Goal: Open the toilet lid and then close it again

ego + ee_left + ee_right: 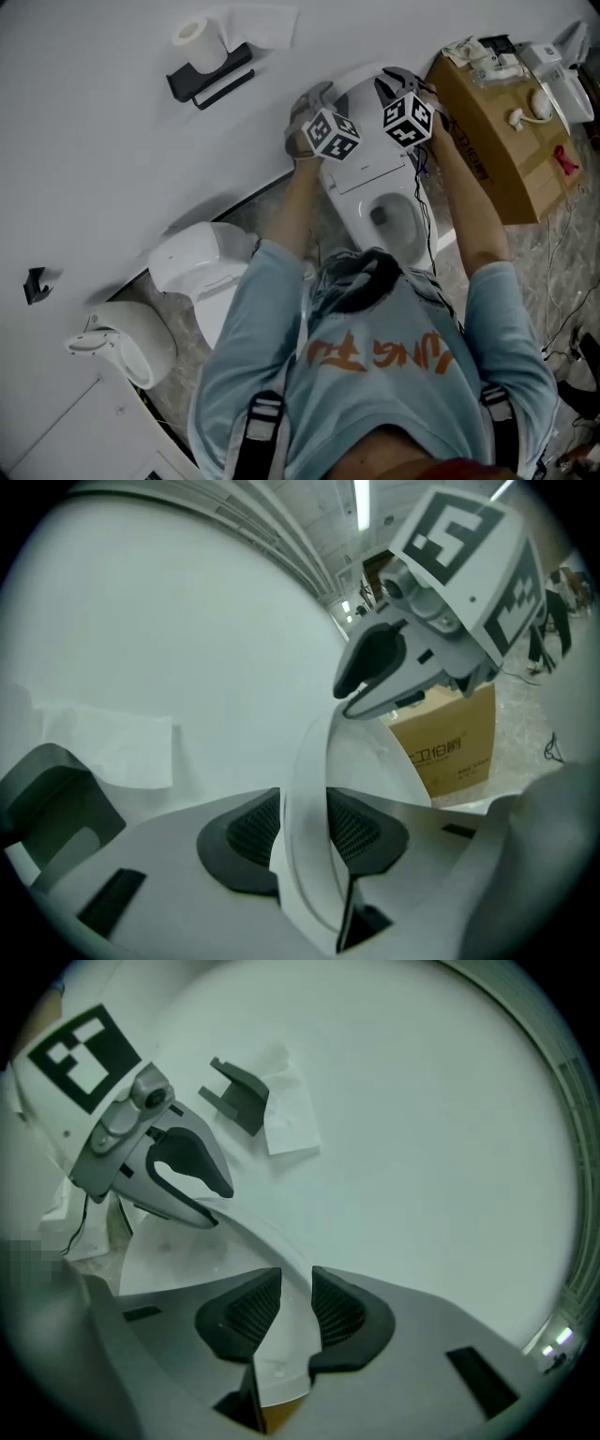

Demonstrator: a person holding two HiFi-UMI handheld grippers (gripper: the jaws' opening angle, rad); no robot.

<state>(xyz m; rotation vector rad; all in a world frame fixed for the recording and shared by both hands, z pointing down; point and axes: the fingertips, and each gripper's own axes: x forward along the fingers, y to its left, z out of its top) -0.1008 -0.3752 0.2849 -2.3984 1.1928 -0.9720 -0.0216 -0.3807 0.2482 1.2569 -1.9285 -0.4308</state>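
The white toilet lid stands raised, close to the wall, above the seat and the open bowl. My left gripper holds the lid's left edge and my right gripper its right edge. In the left gripper view the lid's rim runs up between the two dark pads of my left gripper and fills the gap. In the right gripper view the rim likewise fills the narrow gap of my right gripper.
A paper roll and its black holder hang on the wall to the left. A cardboard box with small items stands right of the toilet. A white bin and another white unit sit lower left. Cables trail at the right.
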